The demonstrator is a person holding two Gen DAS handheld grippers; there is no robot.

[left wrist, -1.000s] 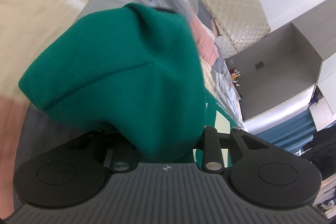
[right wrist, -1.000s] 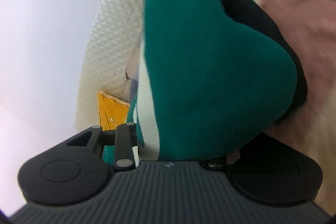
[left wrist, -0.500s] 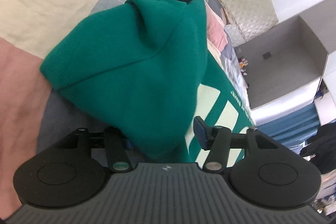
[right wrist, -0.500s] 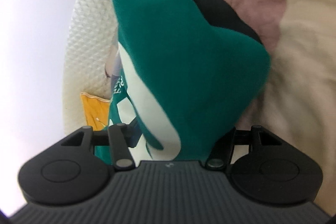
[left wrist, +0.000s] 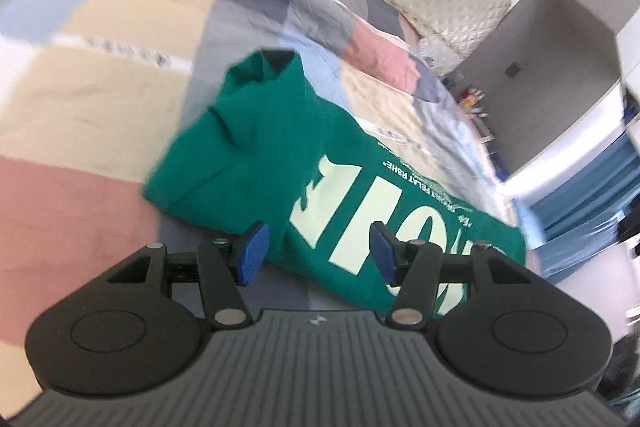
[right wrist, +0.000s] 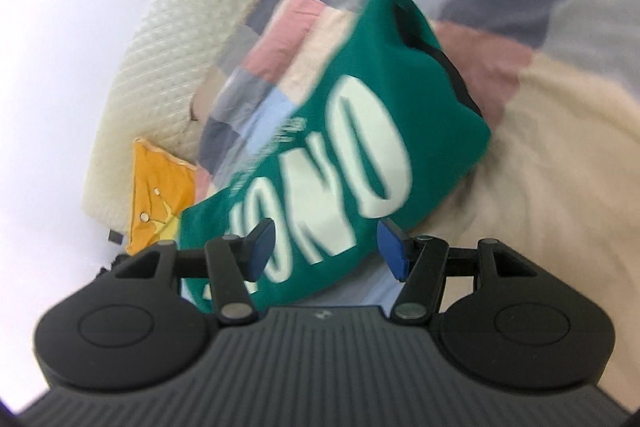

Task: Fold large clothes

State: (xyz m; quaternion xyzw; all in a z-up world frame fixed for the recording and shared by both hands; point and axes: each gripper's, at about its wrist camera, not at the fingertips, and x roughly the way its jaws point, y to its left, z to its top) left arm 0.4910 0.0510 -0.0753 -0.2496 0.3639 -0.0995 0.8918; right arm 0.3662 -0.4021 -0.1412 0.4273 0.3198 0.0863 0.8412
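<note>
Grey cabinet shows only in left view.

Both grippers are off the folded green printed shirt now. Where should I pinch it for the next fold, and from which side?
Probably the folded green printed shirt is best pinched at its two near corners, one per gripper, coming in low over the patchwork bedspread. The near edge lies closest, under the open left gripper and right gripper.

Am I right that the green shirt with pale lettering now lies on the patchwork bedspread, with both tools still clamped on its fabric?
Not quite. The green shirt does lie on the patchwork bedspread, but neither tool is clamped on it. The left wrist view shows the left tool with its blue pads apart and clear of the fabric, having just opened; the right wrist view shows the same for the right tool.
</note>
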